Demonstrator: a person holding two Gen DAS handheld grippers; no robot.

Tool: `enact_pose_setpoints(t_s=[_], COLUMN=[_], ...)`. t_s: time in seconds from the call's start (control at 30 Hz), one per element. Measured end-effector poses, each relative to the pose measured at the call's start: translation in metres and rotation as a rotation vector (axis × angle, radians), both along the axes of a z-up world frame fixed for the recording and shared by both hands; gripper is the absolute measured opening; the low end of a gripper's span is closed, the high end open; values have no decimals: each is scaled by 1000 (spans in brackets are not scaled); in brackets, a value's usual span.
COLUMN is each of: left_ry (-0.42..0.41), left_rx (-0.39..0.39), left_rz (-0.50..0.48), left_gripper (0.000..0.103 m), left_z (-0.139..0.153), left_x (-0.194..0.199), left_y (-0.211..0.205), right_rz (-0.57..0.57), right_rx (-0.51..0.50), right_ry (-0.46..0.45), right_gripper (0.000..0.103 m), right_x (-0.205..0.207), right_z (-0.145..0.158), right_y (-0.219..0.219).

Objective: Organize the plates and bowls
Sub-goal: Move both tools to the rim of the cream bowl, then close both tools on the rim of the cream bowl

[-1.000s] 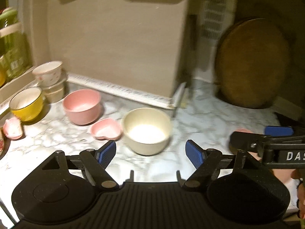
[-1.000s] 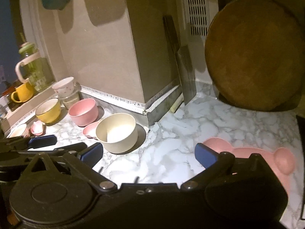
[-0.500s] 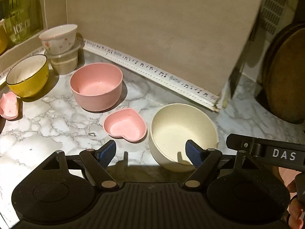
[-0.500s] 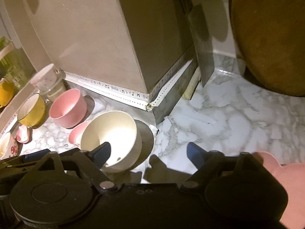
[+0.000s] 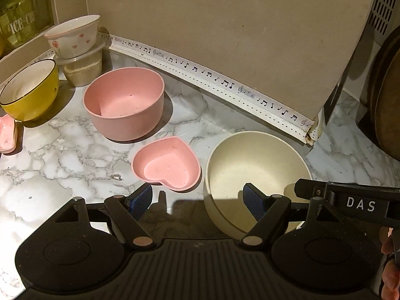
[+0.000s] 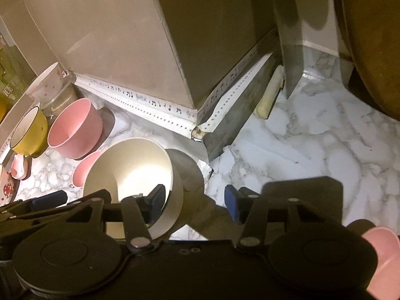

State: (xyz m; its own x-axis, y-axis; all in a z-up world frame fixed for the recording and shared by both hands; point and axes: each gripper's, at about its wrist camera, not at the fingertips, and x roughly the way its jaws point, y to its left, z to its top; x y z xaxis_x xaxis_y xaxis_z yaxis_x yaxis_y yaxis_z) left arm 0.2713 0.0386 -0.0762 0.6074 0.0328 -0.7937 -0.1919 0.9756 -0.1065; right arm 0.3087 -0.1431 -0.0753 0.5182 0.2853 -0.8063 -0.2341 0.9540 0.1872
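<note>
Right wrist view: right gripper (image 6: 193, 200) jaws closing astride the cream bowl (image 6: 130, 172) wall, pads not yet pressing; left gripper (image 5: 198, 200) half-wide, empty; next, seat grip, then lift.

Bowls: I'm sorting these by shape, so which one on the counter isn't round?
The small pink heart-shaped bowl, lying between the round pink bowl and the cream bowl.

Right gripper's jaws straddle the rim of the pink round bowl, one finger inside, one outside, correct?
Not quite: the right gripper straddles the rim of the cream bowl, not the pink one. The pink round bowl stands apart, further back by the wall. The jaws are closing, one finger inside, one outside, as the right wrist view shows.
</note>
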Motion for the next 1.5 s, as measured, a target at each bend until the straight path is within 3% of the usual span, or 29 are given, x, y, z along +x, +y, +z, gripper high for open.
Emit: enact_pose_setpoints(t_s=[0.03, 0.27, 0.47, 0.5, 0.9, 1.5], left_ry=[-2, 5, 4, 4, 1, 26], left_rx=[-1, -4, 2, 1, -6, -42], left_rz=[4, -29, -54, -54, -62, -74], left_gripper=[77, 36, 19, 18, 14, 14], left_z=[0, 0, 1, 1, 14, 26], left_x=[0, 1, -2, -3, -27, -103], left_y=[0, -8, -14, -15, -17, -17], right_rz=[6, 41, 53, 55, 64, 99], right_rx=[0, 10, 16, 14, -11, -25], right_ry=[1, 14, 14, 11, 4, 22], right_gripper=[47, 33, 16, 12, 11, 11], right_x=[0, -2, -4, -5, -28, -98], right_z=[-1, 0, 1, 2, 12, 24], right_y=[1, 9, 12, 12, 10, 8])
